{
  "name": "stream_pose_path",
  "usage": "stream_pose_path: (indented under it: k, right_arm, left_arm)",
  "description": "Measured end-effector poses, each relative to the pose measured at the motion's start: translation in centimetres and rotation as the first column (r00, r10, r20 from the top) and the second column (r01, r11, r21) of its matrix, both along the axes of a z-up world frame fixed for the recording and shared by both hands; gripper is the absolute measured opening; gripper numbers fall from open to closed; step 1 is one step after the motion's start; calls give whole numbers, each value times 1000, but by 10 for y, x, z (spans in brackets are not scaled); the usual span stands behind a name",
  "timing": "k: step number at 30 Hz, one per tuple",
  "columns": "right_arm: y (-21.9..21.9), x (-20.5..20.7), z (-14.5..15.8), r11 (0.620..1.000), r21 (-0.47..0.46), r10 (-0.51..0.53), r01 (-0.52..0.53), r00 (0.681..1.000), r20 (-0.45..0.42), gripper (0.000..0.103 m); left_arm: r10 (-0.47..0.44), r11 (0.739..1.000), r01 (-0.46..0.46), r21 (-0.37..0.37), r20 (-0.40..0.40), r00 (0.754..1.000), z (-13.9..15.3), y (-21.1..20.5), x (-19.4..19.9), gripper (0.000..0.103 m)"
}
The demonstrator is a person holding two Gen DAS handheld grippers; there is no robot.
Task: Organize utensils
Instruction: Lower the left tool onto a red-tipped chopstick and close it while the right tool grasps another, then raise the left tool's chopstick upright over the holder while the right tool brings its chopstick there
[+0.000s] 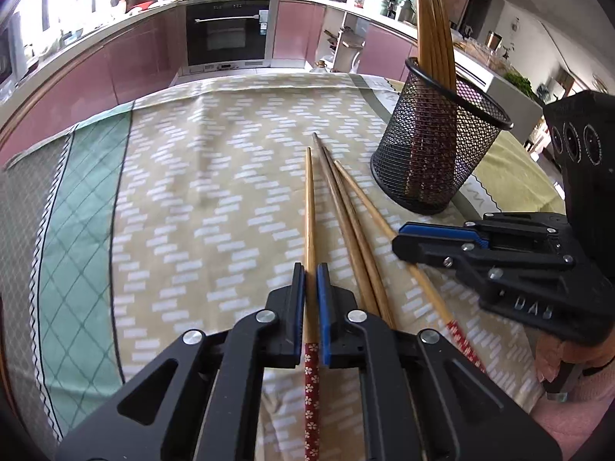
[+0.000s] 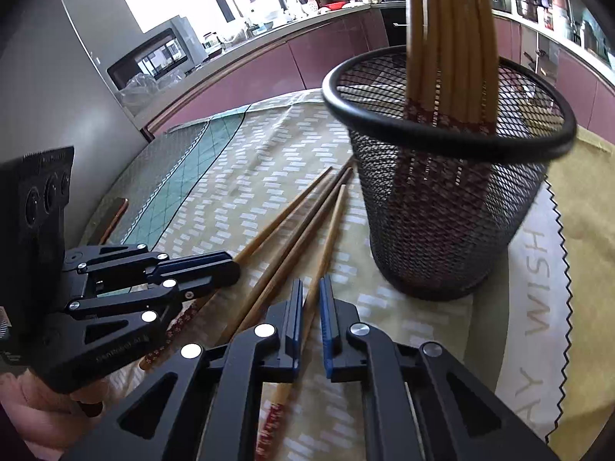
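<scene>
Several wooden chopsticks with red flowered ends lie side by side on the patterned tablecloth (image 1: 200,176). My left gripper (image 1: 311,272) is shut on the leftmost chopstick (image 1: 309,207), which lies flat; it also shows in the right wrist view (image 2: 230,265). My right gripper (image 2: 308,288) straddles the rightmost chopstick (image 2: 326,238) with a small gap on each side, so it is open; it also shows in the left wrist view (image 1: 401,236). A black mesh cup (image 1: 434,146) (image 2: 446,199) stands upright to the right, holding several chopsticks (image 2: 446,38).
Two more chopsticks (image 1: 346,207) lie between the held ones. The mesh cup stands close beyond my right gripper. A phone-like object (image 2: 115,211) lies at the table's left edge. Kitchen cabinets and an oven (image 1: 226,30) are behind the table.
</scene>
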State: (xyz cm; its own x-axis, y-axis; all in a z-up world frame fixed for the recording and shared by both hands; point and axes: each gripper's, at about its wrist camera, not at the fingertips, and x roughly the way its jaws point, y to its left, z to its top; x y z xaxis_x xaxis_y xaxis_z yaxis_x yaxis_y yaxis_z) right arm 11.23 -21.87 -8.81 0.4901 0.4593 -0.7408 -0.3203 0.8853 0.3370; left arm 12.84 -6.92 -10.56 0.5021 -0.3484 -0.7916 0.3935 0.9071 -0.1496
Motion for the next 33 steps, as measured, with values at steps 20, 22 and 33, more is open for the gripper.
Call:
stream_pose_path:
  k: [20,22,33]
  right_arm:
    - [14,-12,2,992,-123,5,1,999,49,10]
    - [8,-10,1,997,-82,-4,6,999,33,8]
    - [3,-22,8,998,9,56,-57,997,44,6]
  left_arm:
    - [-97,995,97,-12,-1,995,-5,0,-33,8]
    - [-99,995,99,-13,1,995,-5,0,-31,8]
    - [-104,994,104,-16,-3,995,-5,-1,-25,9]
